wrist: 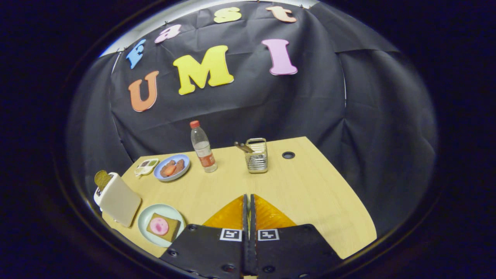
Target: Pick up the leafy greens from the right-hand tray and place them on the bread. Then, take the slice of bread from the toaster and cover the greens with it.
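My hand-held gripper (248, 205), fingers pressed together and empty, points up the desk (310, 186); the small pale tray with greens (146, 167) lies far forward-left near the desk's back-left edge.

Smooth pale wood table (310, 186)

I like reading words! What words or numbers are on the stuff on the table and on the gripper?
None can be read.
Water bottle: its orange label is too small and blurred.
Gripper, fingers shut together on nothing: two square black-and-white coded markers, patterns, not words.
Toaster, both plates, wire holder: no writing to be seen.
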